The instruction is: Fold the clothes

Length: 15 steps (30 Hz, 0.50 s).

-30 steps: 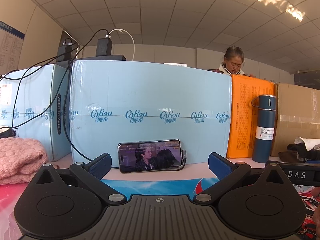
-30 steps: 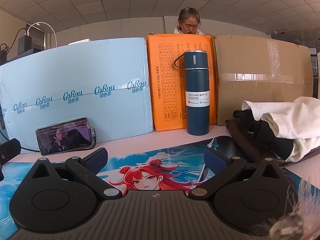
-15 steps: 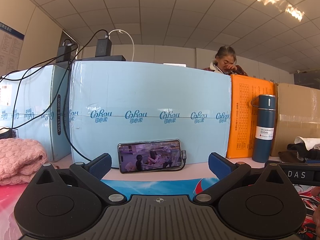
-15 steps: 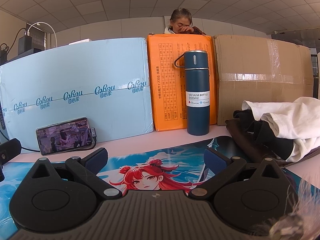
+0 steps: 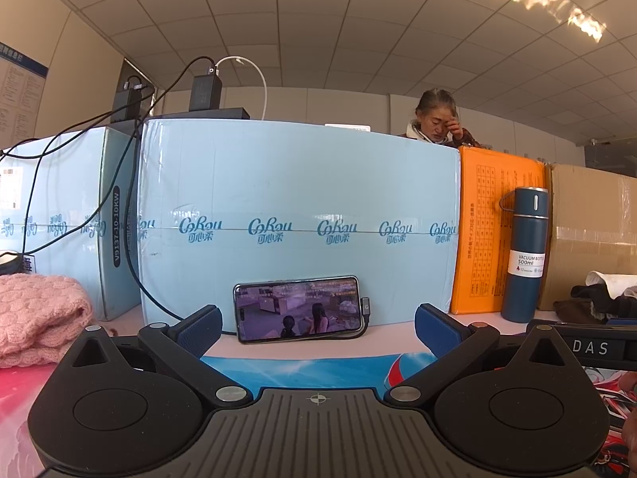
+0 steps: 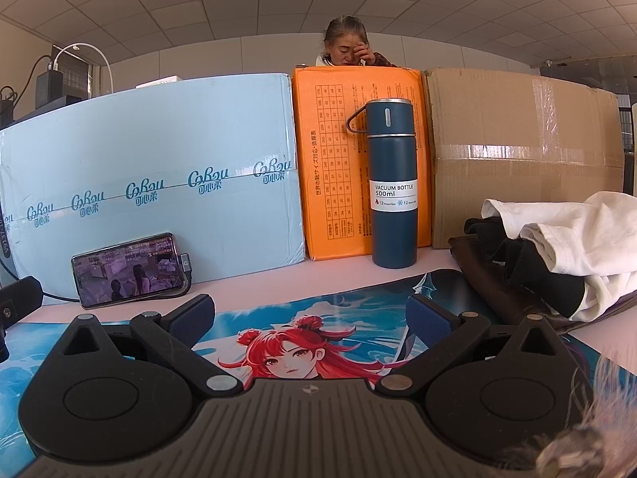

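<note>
- Neither gripper has shifted since a second ago; only the picture on the phone [image 5: 299,308] screen has changed, and the person [image 6: 348,46] behind the boxes now has a hand raised to the forehead
- left gripper [image 5: 317,328] hovers low over the printed mat [image 5: 302,366], fingers wide apart and empty; right gripper [image 6: 309,316] likewise, fingers spread, gripping nothing
- left view alone shows a pink knitted garment [image 5: 38,316] bunched at the mat's left edge, before the blue carton [image 5: 298,207]
- right view alone shows the clothes pile [image 6: 557,259] clearly: a white garment crumpled over black and brown ones, unfolded, right of the vacuum bottle [image 6: 393,187], spilling onto the mat's far right corner
</note>
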Tool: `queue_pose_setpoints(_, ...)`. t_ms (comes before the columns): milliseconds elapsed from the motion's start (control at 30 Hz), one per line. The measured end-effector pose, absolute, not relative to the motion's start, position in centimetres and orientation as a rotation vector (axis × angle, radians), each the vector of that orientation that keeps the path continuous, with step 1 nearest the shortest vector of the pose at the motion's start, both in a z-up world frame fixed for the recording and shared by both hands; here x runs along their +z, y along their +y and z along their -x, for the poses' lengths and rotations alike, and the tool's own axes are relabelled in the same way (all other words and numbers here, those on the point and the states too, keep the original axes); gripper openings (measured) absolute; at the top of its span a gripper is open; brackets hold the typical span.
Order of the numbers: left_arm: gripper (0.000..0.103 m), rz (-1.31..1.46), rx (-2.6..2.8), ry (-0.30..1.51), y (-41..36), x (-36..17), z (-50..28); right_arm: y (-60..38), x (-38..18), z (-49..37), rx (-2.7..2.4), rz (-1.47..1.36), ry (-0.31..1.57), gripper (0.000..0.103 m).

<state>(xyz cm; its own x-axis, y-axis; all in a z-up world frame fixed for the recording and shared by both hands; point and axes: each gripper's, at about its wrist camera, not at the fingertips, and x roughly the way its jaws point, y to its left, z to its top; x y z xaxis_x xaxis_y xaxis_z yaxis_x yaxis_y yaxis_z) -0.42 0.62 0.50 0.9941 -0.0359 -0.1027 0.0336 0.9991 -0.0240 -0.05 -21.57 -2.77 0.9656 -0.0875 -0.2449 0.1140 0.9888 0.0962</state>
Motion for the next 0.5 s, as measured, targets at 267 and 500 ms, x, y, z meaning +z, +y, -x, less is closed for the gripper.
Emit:
queue_pose_setpoints(267,0.103,0.024,-0.036,0.108,0.63,0.51,0.34,-21.58,-2.82,-0.04,-0.102,-0.112,0.245,0.103)
queue_pose_setpoints(500,0.103,0.025,-0.036,0.11,0.66,0.52,0.26,-21.53,-2.83,-0.04,-0.103,-0.112,0.245,0.103)
